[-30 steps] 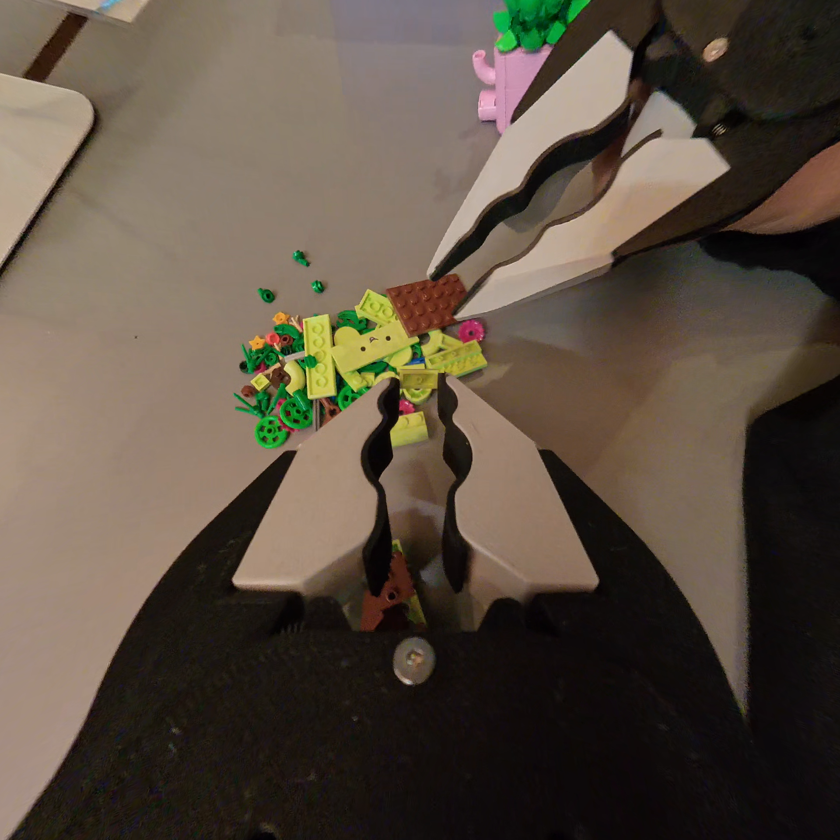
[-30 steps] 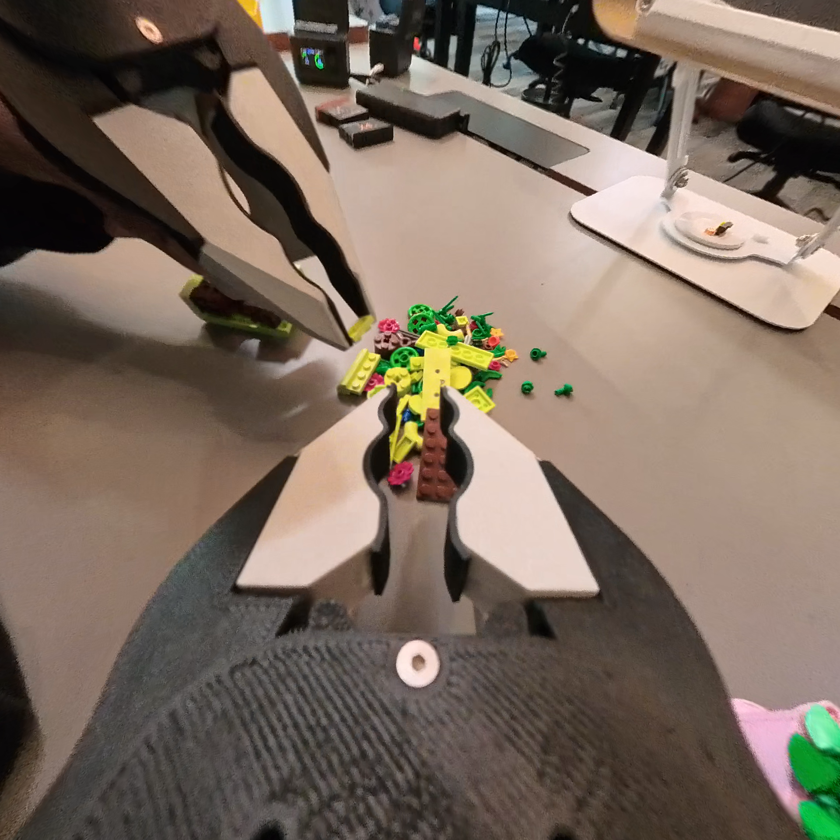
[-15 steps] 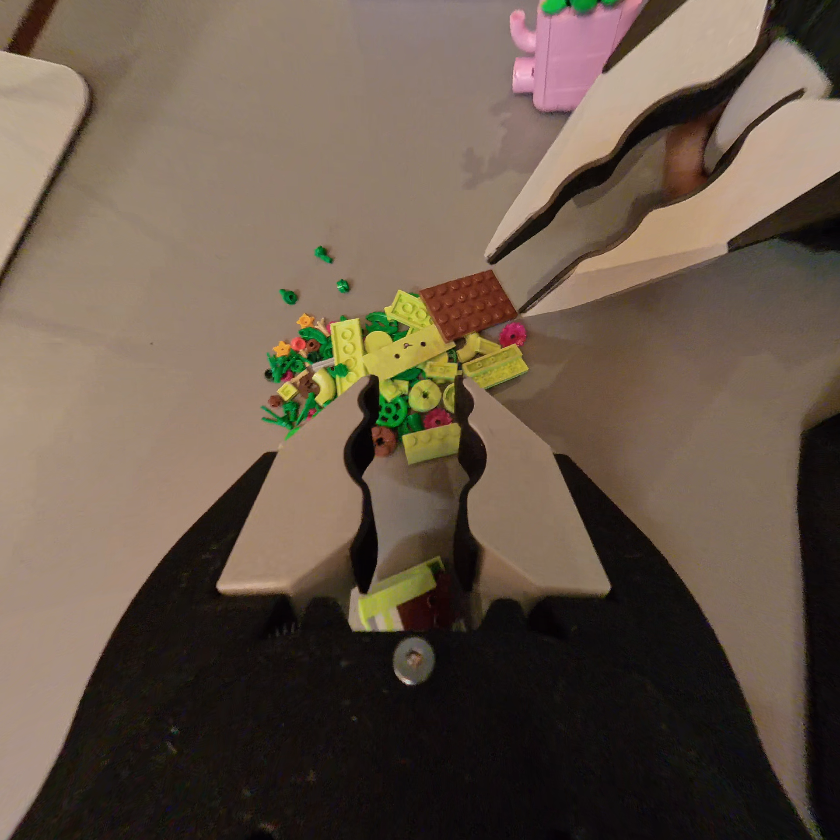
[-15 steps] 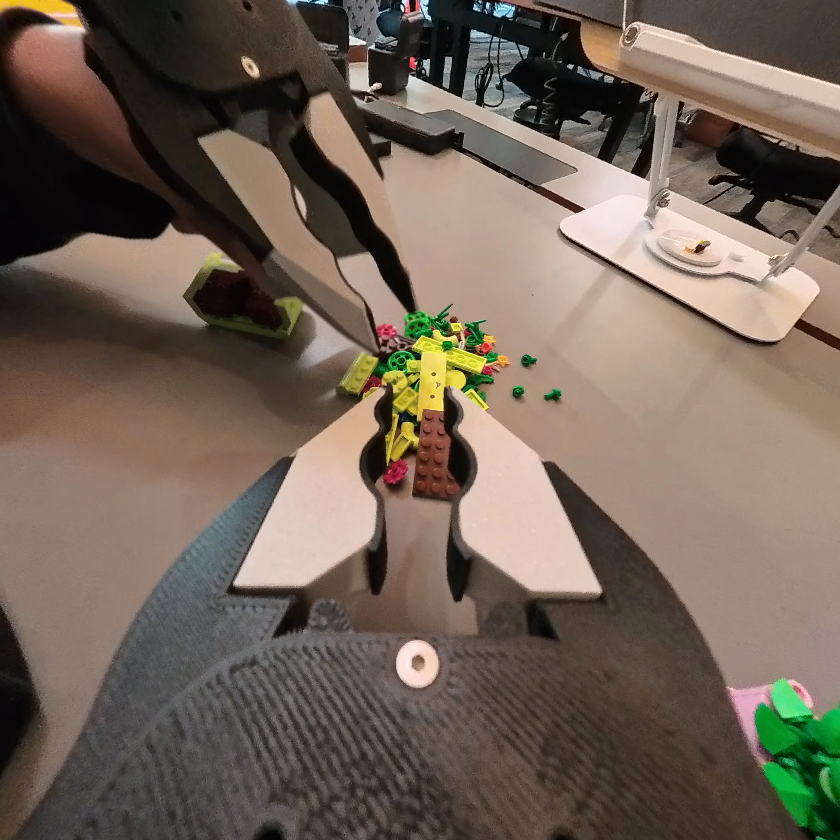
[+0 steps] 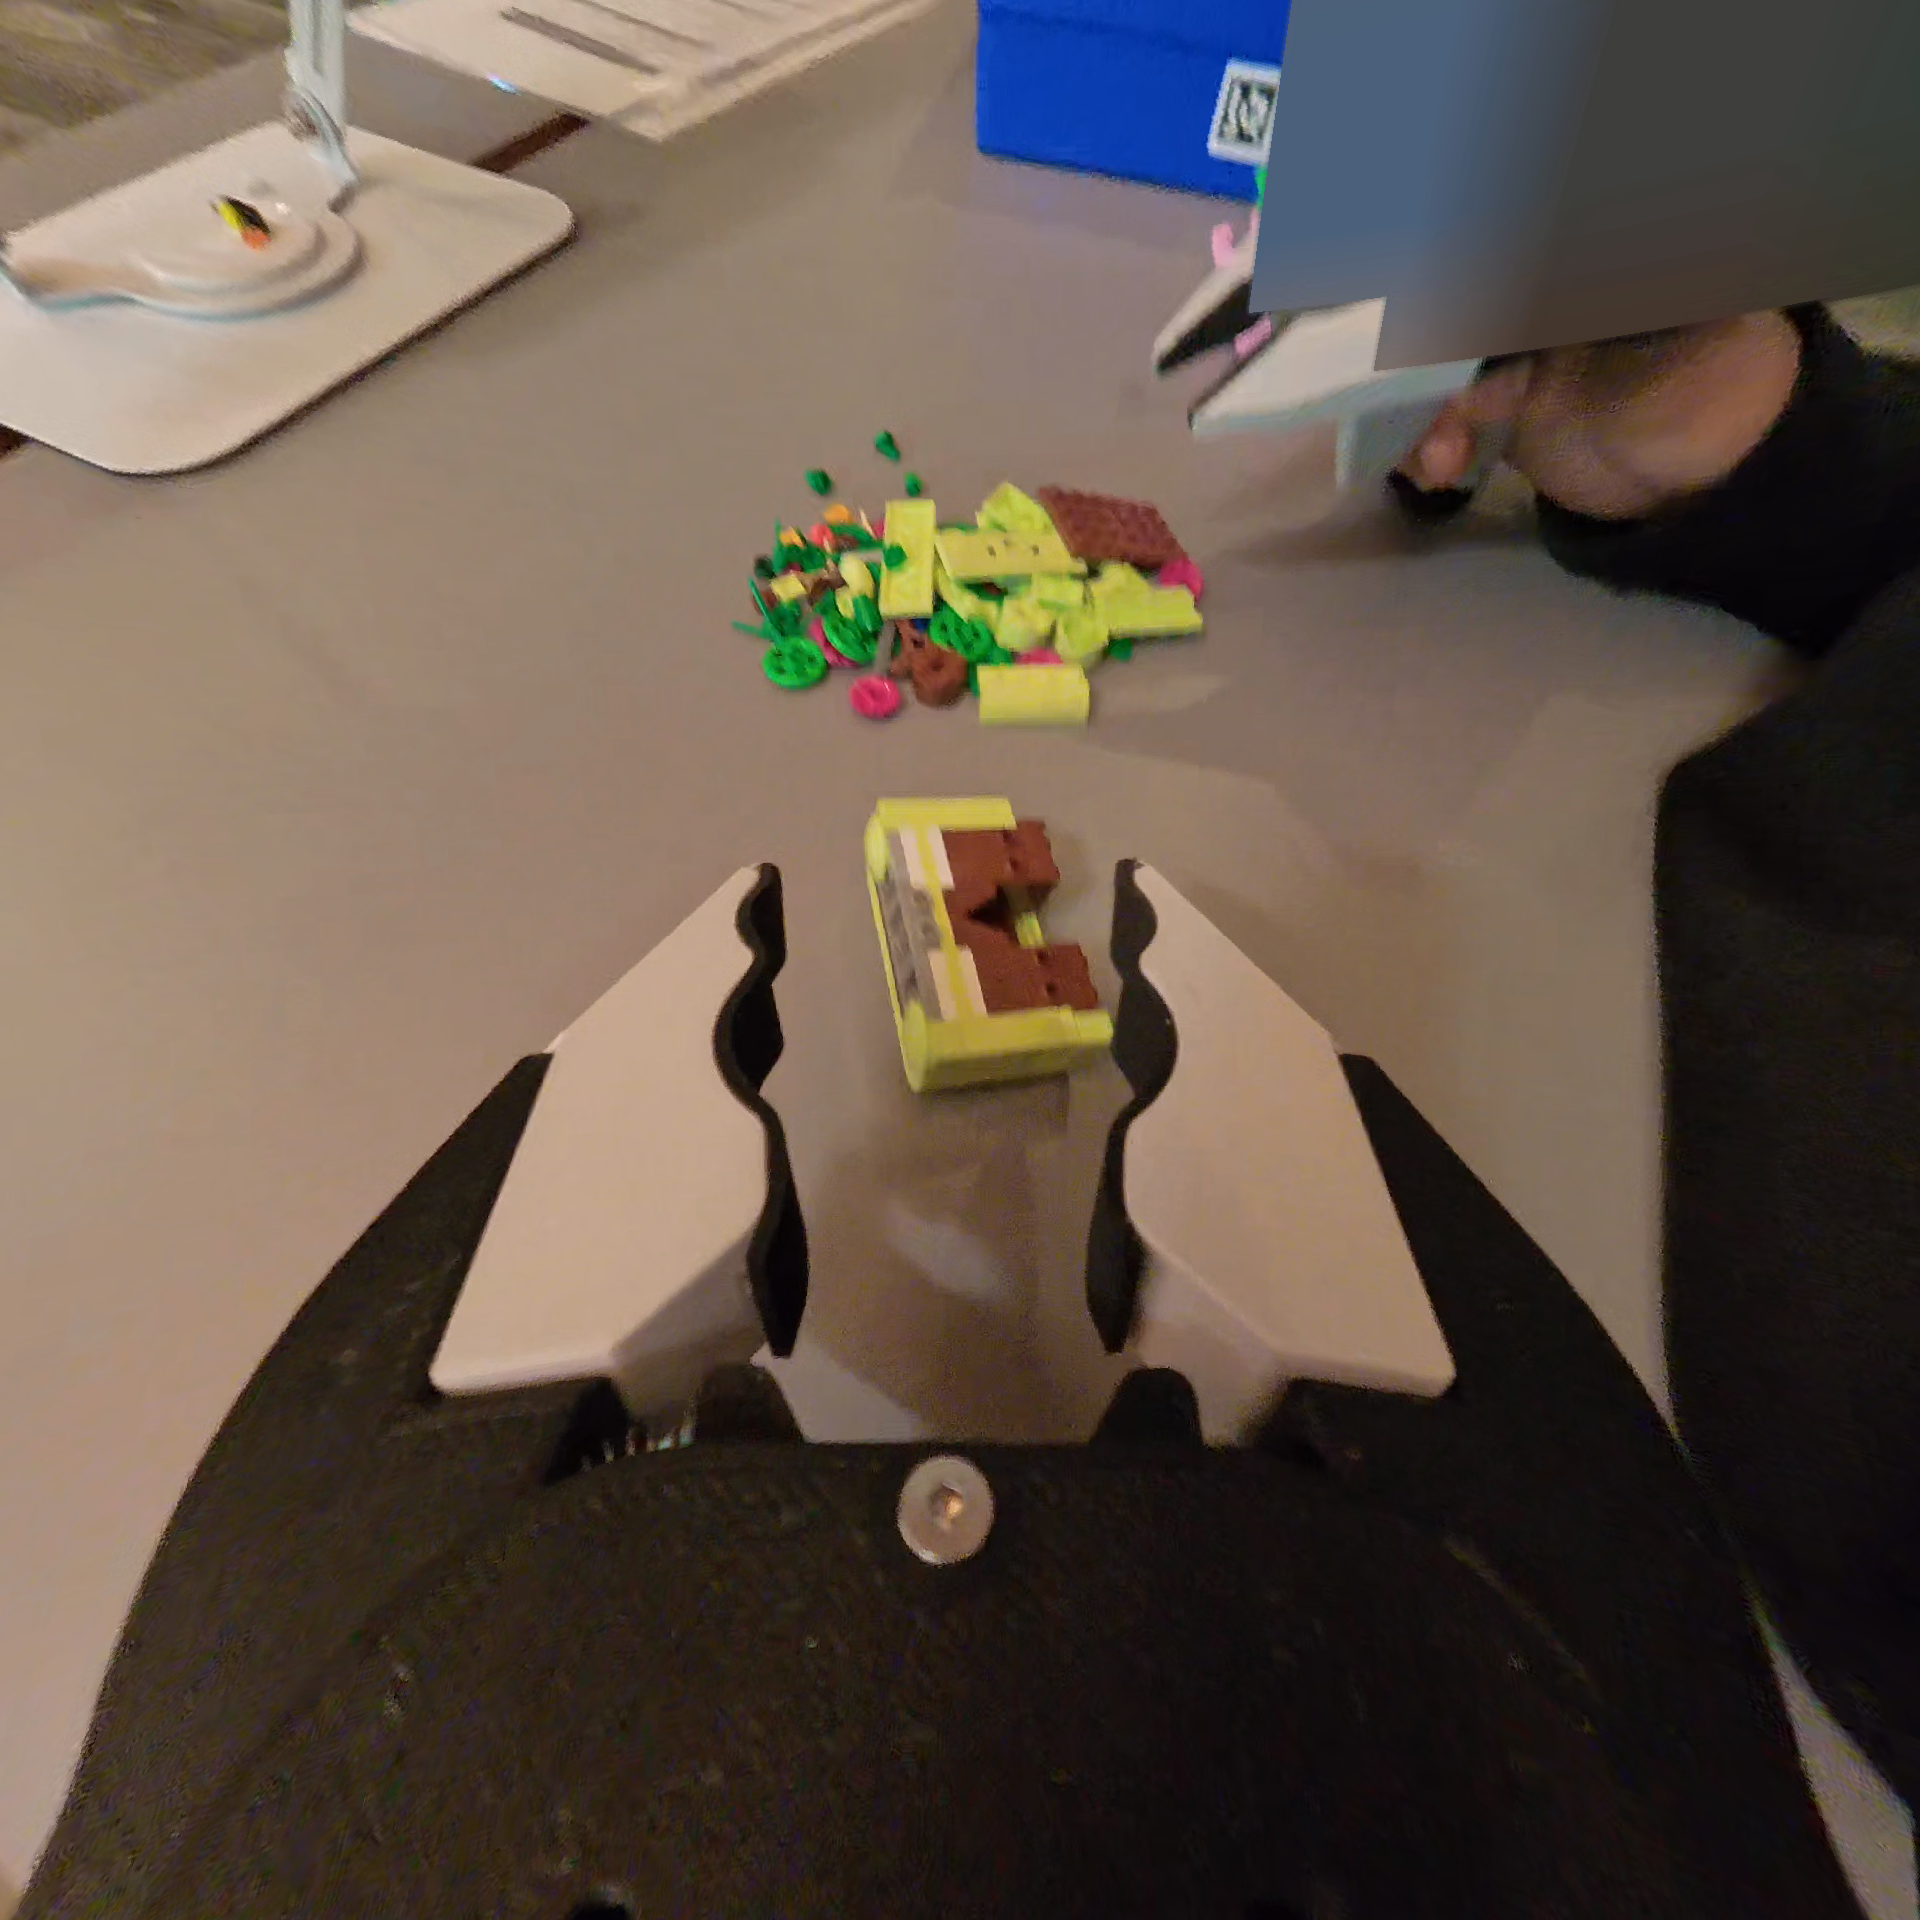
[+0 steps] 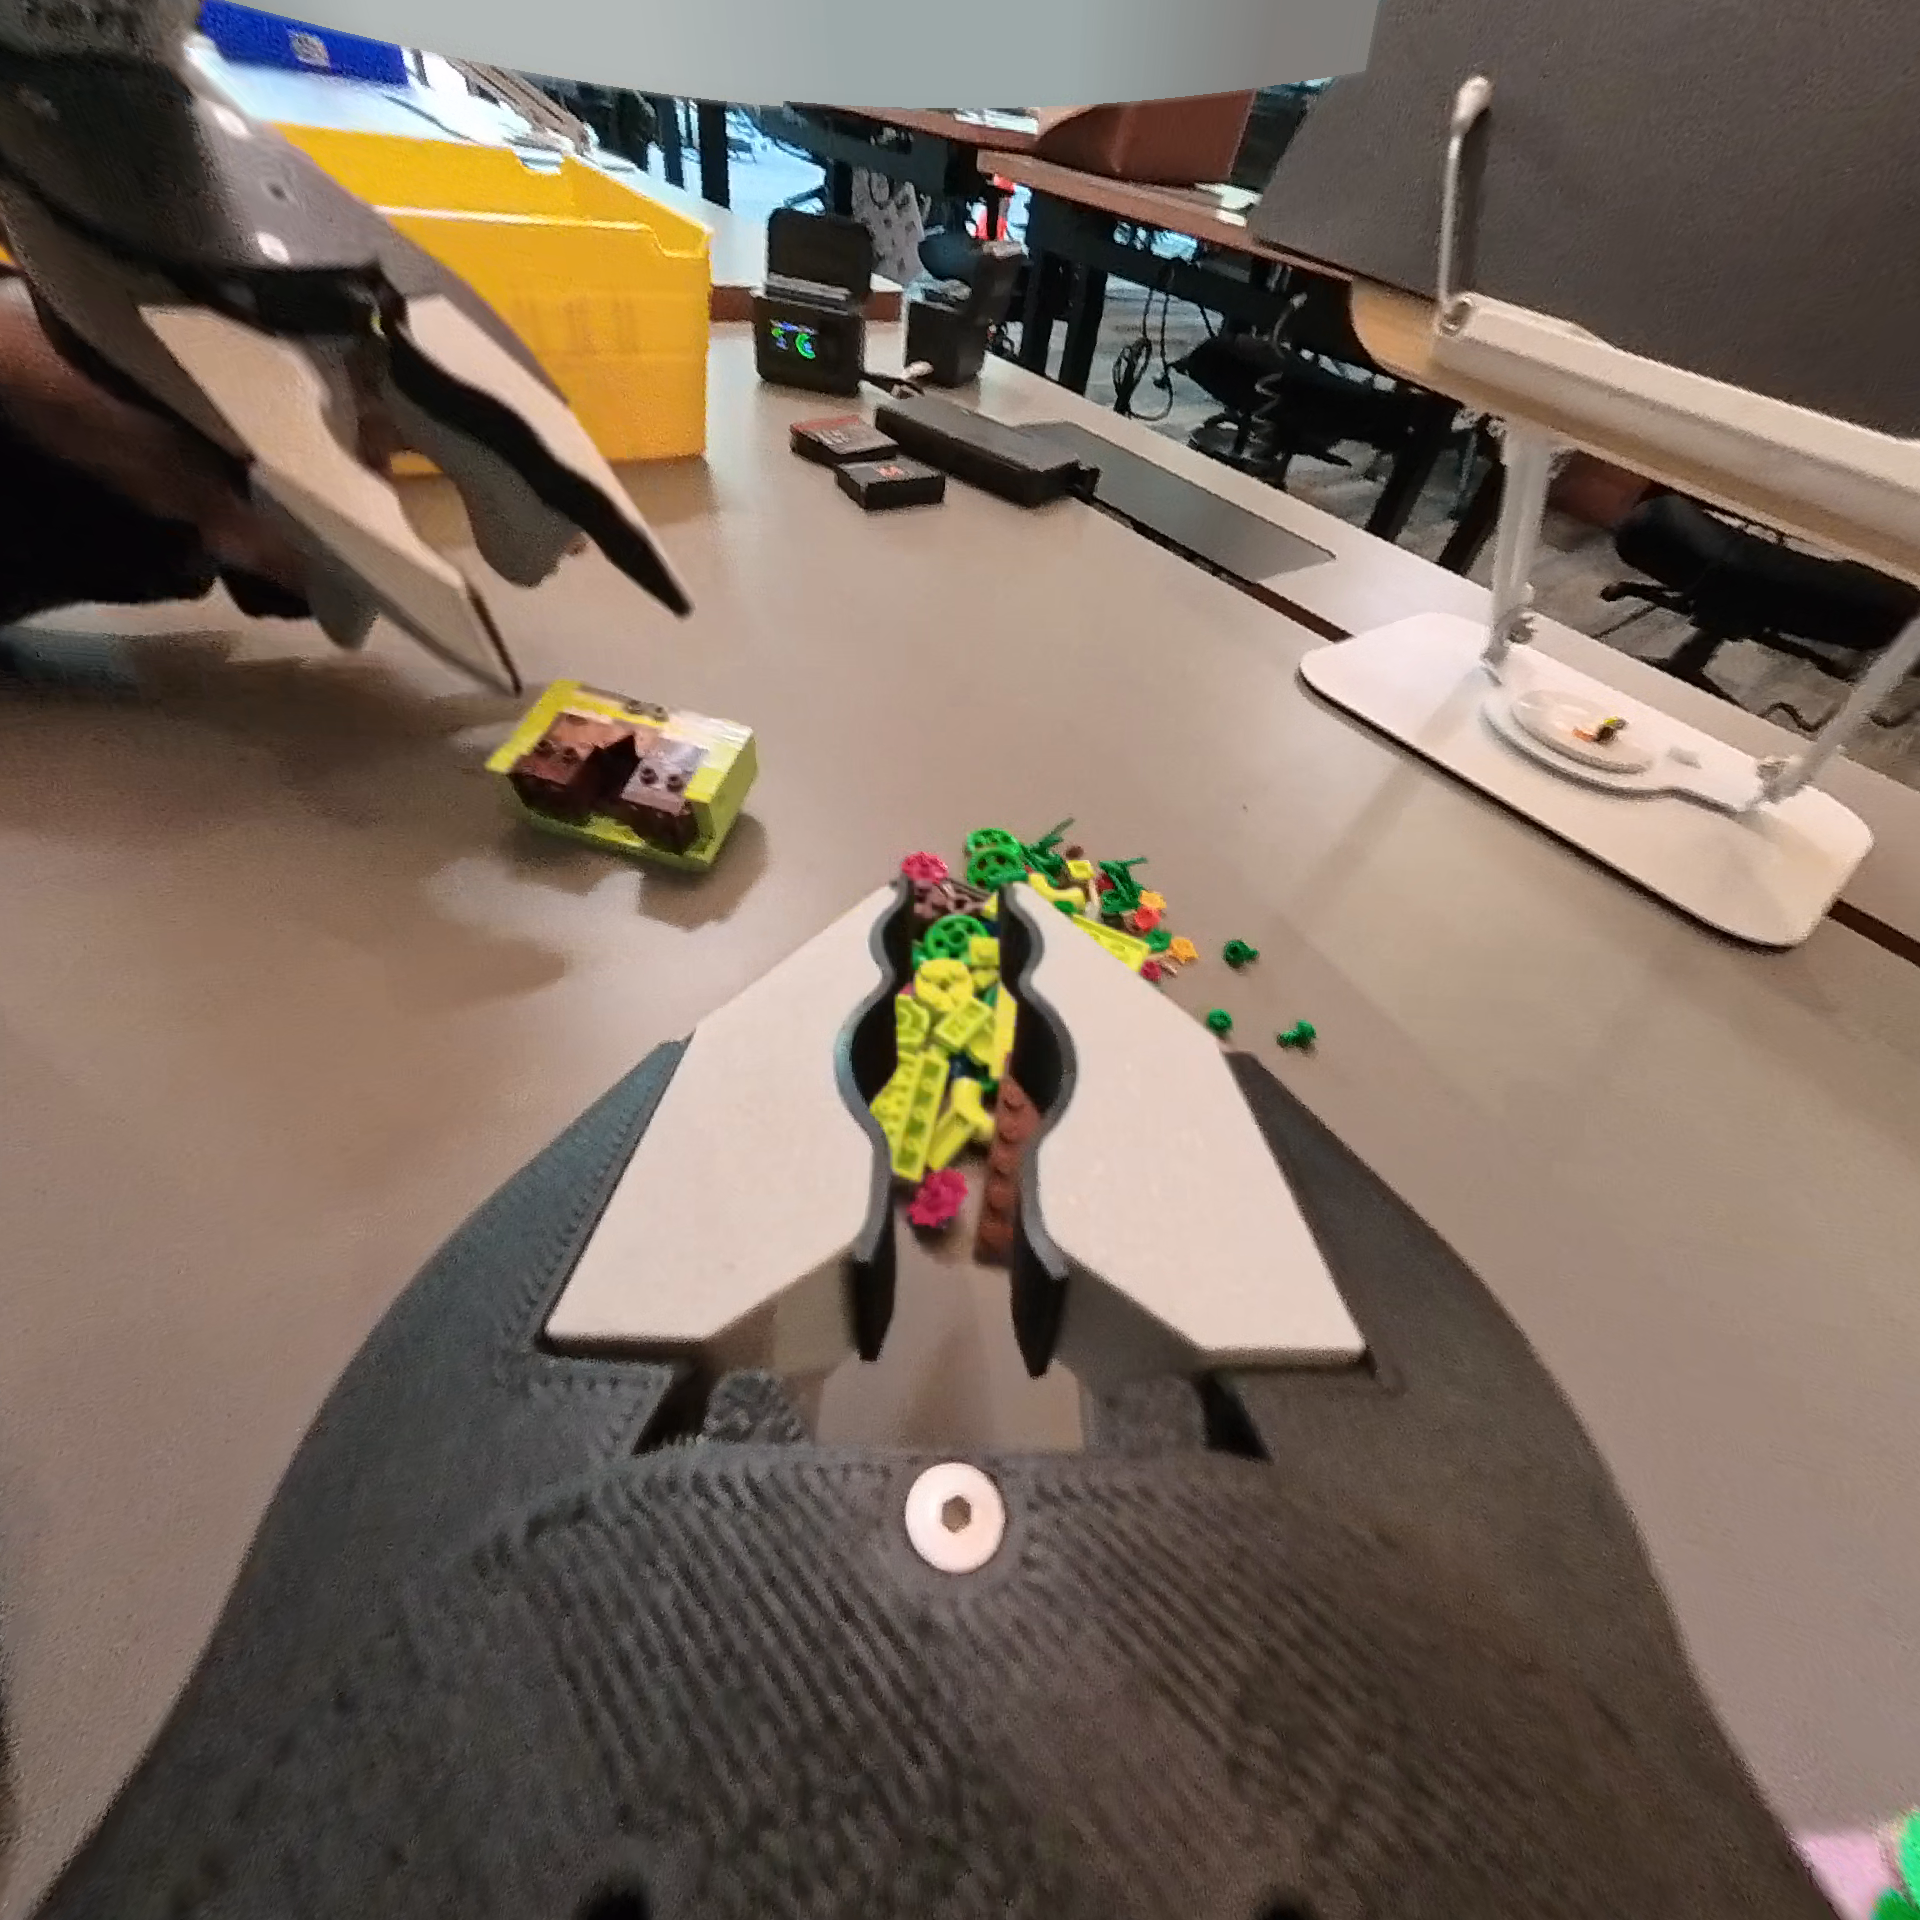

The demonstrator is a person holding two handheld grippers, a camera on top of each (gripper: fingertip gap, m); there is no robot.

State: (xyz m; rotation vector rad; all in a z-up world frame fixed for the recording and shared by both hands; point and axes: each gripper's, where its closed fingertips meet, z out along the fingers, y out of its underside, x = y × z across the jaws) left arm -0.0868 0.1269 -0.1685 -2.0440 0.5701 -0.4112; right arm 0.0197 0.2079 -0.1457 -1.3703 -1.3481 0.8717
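A lime and brown brick assembly lies on the grey table between the fingers of my left gripper, nearer the right finger. That gripper is wide open and holds nothing. A pile of loose lime, green, pink and brown bricks lies just beyond. My right gripper hovers over the pile, its jaws a narrow gap apart, with nothing between them. In the right wrist view the left gripper is just above the assembly. In the left wrist view the right gripper is partly hidden by a mosaic patch.
A white lamp base stands at the far left of the table, and shows at right in the right wrist view. A blue box, a yellow bin and black devices stand at the back. A dark sleeve lies at right. Tip to tip, the grippers are about 15 cm apart.
My left gripper has drawn back from the pile and opened wide; the lime and brown assembly now lies between its fingers. My right gripper has drawn back from the brown plate.
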